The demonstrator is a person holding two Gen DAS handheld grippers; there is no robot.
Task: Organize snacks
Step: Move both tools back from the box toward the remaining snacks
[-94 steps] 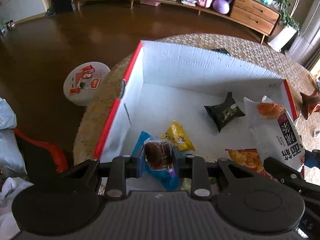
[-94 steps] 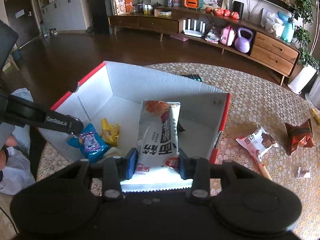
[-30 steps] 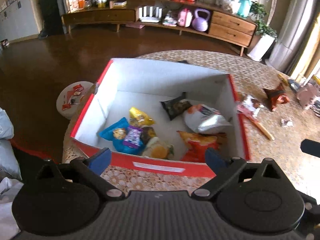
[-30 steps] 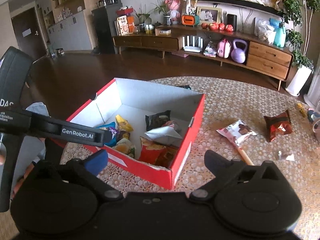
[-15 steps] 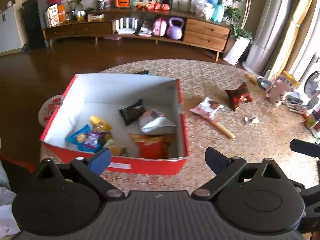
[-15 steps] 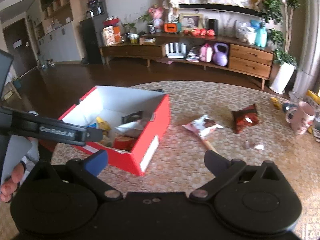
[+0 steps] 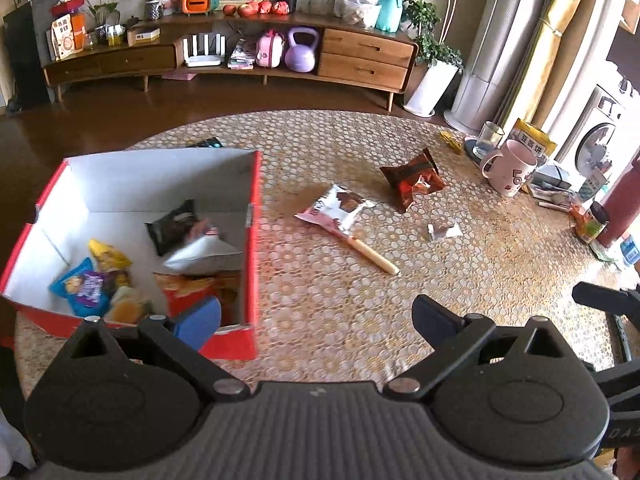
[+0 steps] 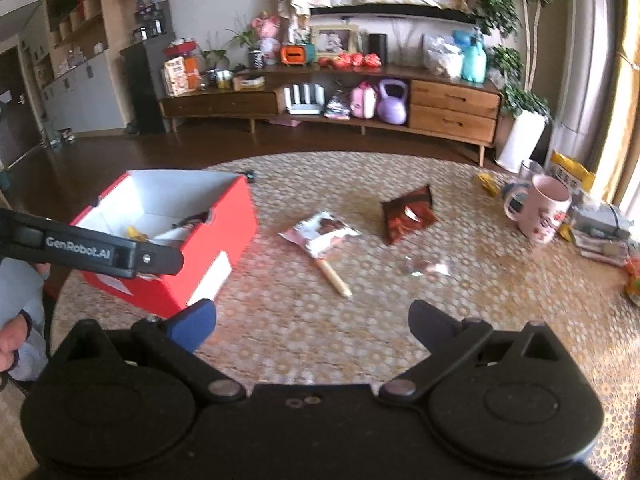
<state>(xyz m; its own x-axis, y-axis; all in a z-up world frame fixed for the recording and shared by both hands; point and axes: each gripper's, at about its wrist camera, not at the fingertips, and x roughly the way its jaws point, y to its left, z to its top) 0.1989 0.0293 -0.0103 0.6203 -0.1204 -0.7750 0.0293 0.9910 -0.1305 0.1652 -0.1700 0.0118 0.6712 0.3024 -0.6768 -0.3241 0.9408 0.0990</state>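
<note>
A red cardboard box (image 7: 252,240) (image 8: 224,224) with a white inside stands on the left of the round table and holds several snack packets, among them a white bag (image 7: 204,254) and a blue packet (image 7: 80,286). On the table lie a pink-and-white packet (image 7: 334,210) (image 8: 320,234), a red-brown packet (image 7: 414,178) (image 8: 408,214), a small clear wrapper (image 7: 444,232) (image 8: 426,268) and a beige stick (image 7: 372,254) (image 8: 334,278). My left gripper (image 7: 316,320) is open and empty, near the box's front right corner. My right gripper (image 8: 310,320) is open and empty too, well short of the loose packets.
A pink mug (image 7: 506,168) (image 8: 540,208), a glass (image 7: 488,138), a yellow bag (image 7: 532,140), a red bottle (image 7: 622,204) and stacked small items crowd the table's right edge. A wooden sideboard (image 7: 248,52) lines the far wall. A person's hand (image 8: 10,340) shows at the left.
Both grippers let go of their snacks into the box, opened, and drew back and swung right; the loose packets on the table now lie ahead of them.
</note>
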